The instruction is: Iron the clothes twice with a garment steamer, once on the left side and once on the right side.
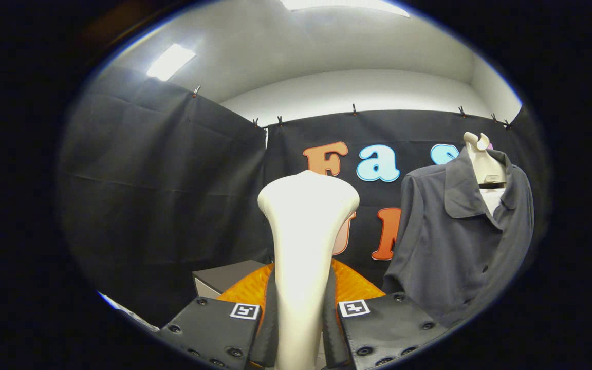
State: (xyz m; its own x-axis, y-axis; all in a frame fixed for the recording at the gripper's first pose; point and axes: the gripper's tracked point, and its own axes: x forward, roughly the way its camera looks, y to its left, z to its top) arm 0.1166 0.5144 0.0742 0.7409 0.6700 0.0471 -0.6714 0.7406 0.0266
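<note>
Between its two fingers, the gripper point(300, 329) clamps the cream plastic garment steamer point(303, 241) upright. Well to the right hangs the dark grey collared shirt point(455, 246). Swinging the head flat against one shirt side looks wise.

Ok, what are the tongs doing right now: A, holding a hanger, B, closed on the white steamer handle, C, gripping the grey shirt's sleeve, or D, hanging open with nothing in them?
B: both fingers of the tongs press on the white steamer, with the grey shirt hanging beyond them, untouched.
</note>
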